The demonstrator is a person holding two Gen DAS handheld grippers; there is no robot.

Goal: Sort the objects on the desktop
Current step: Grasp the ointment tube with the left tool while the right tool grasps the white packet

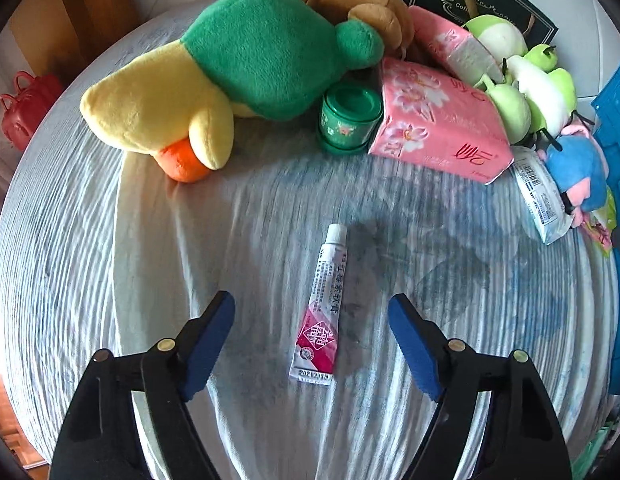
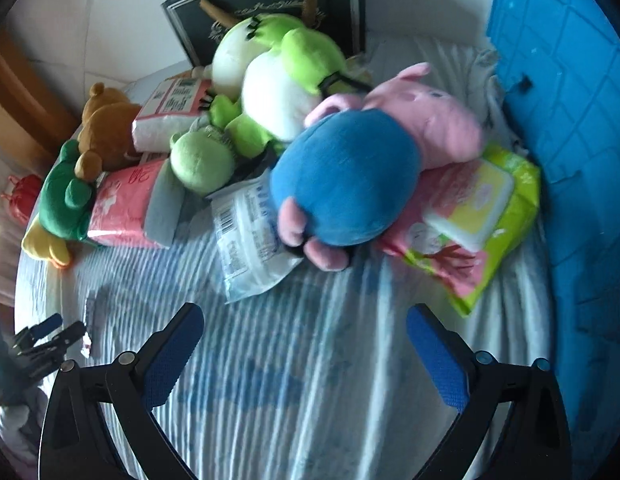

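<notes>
The left claw [image 1: 311, 304] pointed steeply down at the counter [image 1: 70, 264], which was draped in a pale striped cloth. Its jaws stood apart and gripped nothing. A small ointment tube [image 1: 323, 304] lay flat on the cloth between the blue pads [image 1: 208, 344], touching neither, its white cap toward the far edge and its crimped end toward the claw. Beyond it, along the far edge, a yellow-and-green plush duck [image 1: 214, 72] lay on its side. Just beside the duck stood a green jar [image 1: 349, 118], touching a pink tissue pack [image 1: 437, 120]. Behind them lay a brown bear [image 1: 365, 4], a second pink pack [image 1: 449, 44] and green frog plushes [image 1: 521, 80]. A dark box [image 1: 477, 0] stood at the far edge.

The right claw [image 2: 304, 328] was likewise released, empty, over bare cloth near the right side of the counter. Just past it lay a white barcoded packet [image 2: 250, 240], partly under a pink pig plush in a blue dress [image 2: 349, 176]. The pig rested on a pink-and-green wipes pack [image 2: 477, 216]. A blue crate [image 2: 569, 120] stood at the right edge. The left claw showed at the lower left of the right wrist view.
</notes>
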